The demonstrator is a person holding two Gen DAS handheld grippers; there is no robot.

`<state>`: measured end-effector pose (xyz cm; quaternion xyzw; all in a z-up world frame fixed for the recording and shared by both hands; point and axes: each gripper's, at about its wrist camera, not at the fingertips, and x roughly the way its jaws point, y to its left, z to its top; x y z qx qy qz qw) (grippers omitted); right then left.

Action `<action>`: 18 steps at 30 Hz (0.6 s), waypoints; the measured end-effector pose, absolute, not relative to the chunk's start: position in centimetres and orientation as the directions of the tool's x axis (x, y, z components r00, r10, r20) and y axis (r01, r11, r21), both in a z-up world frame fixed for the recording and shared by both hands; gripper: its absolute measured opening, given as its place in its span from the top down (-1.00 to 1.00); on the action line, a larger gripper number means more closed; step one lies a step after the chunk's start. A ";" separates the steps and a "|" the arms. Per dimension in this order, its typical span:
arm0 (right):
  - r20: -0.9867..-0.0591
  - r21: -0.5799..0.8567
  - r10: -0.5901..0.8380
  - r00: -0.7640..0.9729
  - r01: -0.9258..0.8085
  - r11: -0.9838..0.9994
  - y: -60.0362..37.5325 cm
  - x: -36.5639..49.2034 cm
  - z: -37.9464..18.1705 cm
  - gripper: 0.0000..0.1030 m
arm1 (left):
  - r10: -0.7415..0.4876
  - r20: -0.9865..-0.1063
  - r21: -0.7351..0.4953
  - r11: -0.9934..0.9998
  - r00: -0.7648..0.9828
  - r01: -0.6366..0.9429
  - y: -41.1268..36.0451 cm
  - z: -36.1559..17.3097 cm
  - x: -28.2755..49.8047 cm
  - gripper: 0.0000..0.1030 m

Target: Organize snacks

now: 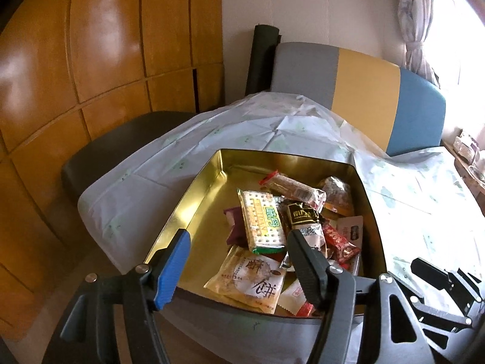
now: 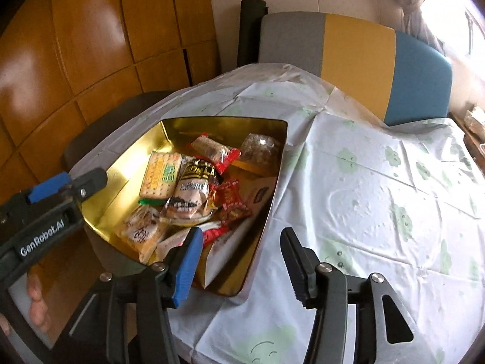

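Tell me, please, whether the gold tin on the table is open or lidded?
Open: the gold tin has no lid on it, so its shiny inner walls and loose snack packets, like the cracker pack, show from above.

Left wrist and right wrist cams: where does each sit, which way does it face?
Left wrist: on the left gripper, angled down over the gold tin's near edge; own open fingers show, right gripper at lower right.
Right wrist: on the right gripper, angled down at the tin's right corner and tablecloth; own open fingers, left gripper and a hand at left.
Shared: tin, cracker packet, striped chair.
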<state>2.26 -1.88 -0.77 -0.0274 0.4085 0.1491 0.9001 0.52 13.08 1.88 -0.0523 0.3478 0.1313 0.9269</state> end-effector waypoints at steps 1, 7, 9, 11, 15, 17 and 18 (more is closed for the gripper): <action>-0.744 0.074 0.247 0.621 -0.290 0.954 -1.9 2.2 -0.8 -0.08 | 0.210 -0.658 -0.008 0.958 0.723 -0.286 13.1 1.9 0.5 -0.31; -0.742 0.071 0.245 0.624 -0.291 0.954 -2.0 1.7 -0.8 -0.12 | 0.240 -0.632 0.011 0.954 0.737 -0.301 13.0 2.1 -0.2 -0.31; -0.743 0.070 0.244 0.623 -0.291 0.954 -1.9 1.7 -0.9 -0.13 | 0.235 -0.631 0.005 0.954 0.740 -0.299 13.0 2.2 -0.3 -0.31; -0.744 0.069 0.244 0.622 -0.292 0.954 -1.9 1.6 -1.0 -0.13 | 0.234 -0.631 0.001 0.954 0.739 -0.301 13.0 2.3 -0.3 -0.31; -0.745 0.067 0.243 0.622 -0.291 0.954 -1.8 1.5 -1.0 -0.14 | 0.232 -0.635 0.000 0.954 0.737 -0.300 13.0 2.2 -0.3 -0.31; -0.745 0.065 0.241 0.622 -0.292 0.954 -1.8 1.4 -1.0 -0.14 | 0.228 -0.638 -0.001 0.955 0.736 -0.297 13.0 2.2 -0.3 -0.31; -0.745 0.064 0.241 0.622 -0.293 0.954 -1.8 1.4 -1.0 -0.14 | 0.224 -0.640 -0.003 0.956 0.734 -0.294 13.1 2.2 -0.3 -0.31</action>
